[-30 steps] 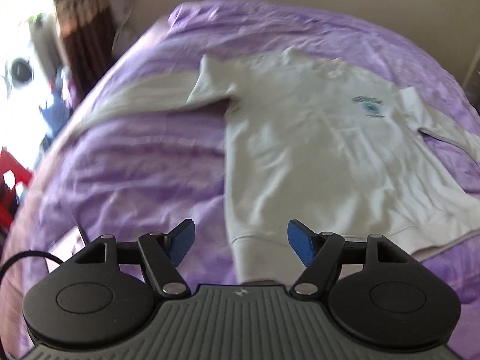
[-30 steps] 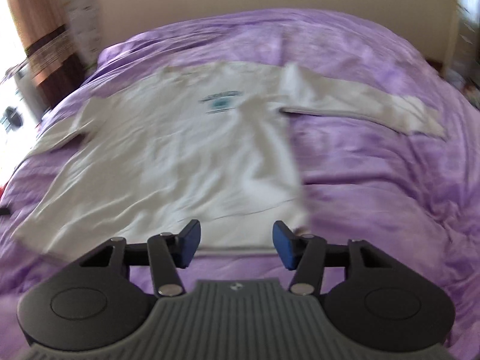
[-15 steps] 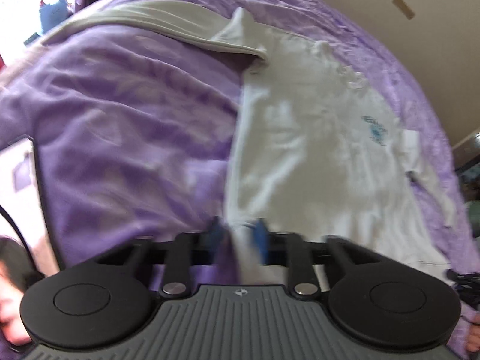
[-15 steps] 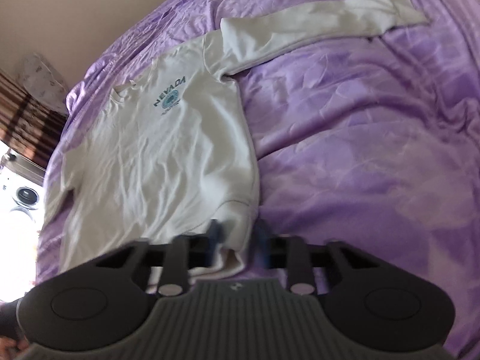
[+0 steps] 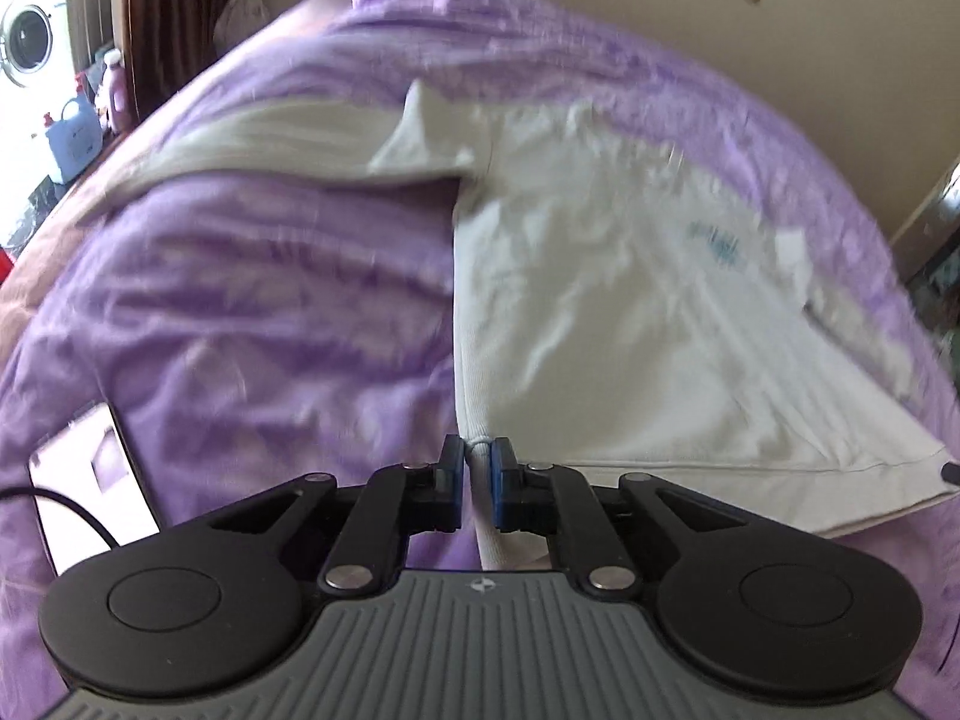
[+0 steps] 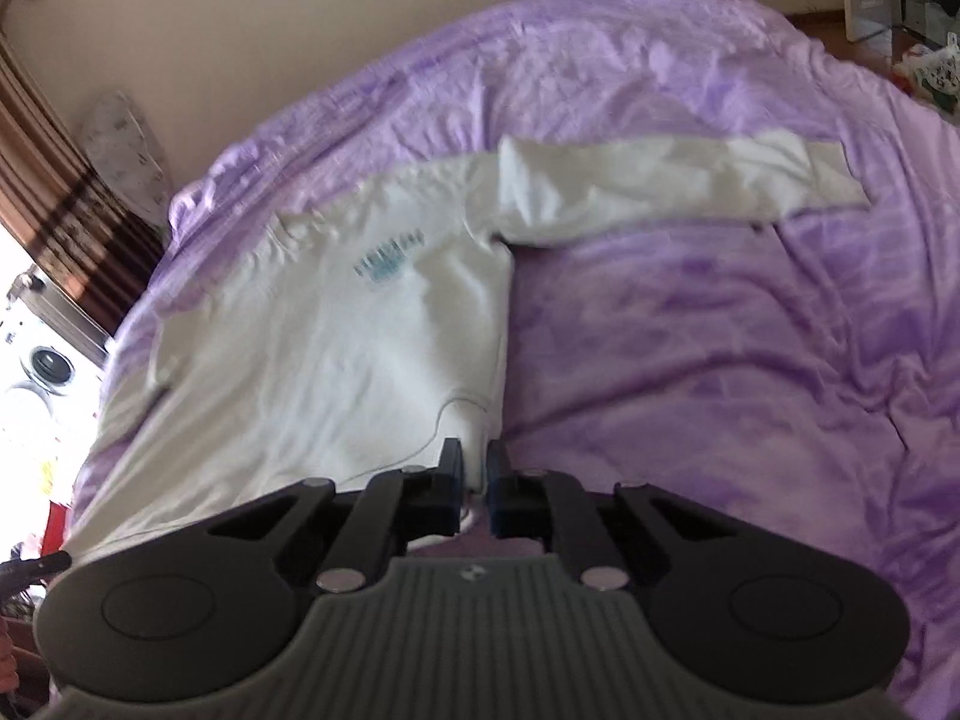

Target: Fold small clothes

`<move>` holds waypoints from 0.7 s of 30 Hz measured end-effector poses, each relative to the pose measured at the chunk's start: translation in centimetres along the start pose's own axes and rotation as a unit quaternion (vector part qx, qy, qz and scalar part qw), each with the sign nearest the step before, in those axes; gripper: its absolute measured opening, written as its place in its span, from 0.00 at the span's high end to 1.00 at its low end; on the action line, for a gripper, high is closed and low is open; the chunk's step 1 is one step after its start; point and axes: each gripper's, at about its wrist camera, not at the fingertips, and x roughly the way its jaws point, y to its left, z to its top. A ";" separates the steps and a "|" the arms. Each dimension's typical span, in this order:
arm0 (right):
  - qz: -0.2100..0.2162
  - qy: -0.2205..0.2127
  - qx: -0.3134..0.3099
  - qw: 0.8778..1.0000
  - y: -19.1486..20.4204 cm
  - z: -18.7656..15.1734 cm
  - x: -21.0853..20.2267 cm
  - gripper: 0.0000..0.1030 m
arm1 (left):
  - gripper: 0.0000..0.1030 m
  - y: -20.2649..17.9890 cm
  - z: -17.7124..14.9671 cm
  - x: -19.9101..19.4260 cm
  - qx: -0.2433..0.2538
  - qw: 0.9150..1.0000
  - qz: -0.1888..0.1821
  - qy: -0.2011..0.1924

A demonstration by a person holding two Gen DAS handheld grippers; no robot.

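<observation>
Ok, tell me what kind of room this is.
Most likely a bedroom at home: a white sweatshirt lies spread on a bed under a purple bedspread, a curtain hangs at the side, and a washing machine stands beyond.

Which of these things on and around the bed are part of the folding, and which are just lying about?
Part of the job:
- white sweatshirt
- left gripper, closing on its hem corner
- right gripper, shut on the other hem corner
- purple bedcover, the folding surface

Just lying about:
- white tablet with cable
- washing machine
- detergent bottle
</observation>
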 end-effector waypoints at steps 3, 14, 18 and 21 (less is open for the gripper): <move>-0.008 0.036 0.019 0.999 -1.5 -1.3 1.8 0.98 | 0.91 0.5 -1.3 2.2 -0.002 0.999 0.003 0.042; -0.109 0.001 -0.082 0.991 0.4 -1.0 1.7 0.64 | 0.57 1.8 1.7 -0.9 0.045 0.998 0.045 0.006; -0.092 -0.013 -0.091 0.991 1.3 1.1 1.9 0.63 | 0.54 5.0 5.4 -3.4 0.003 0.998 0.052 -0.044; -0.077 -0.042 -0.104 0.991 2.5 2.1 2.6 0.55 | 0.49 9.3 8.6 -4.8 -0.049 0.993 0.064 -0.082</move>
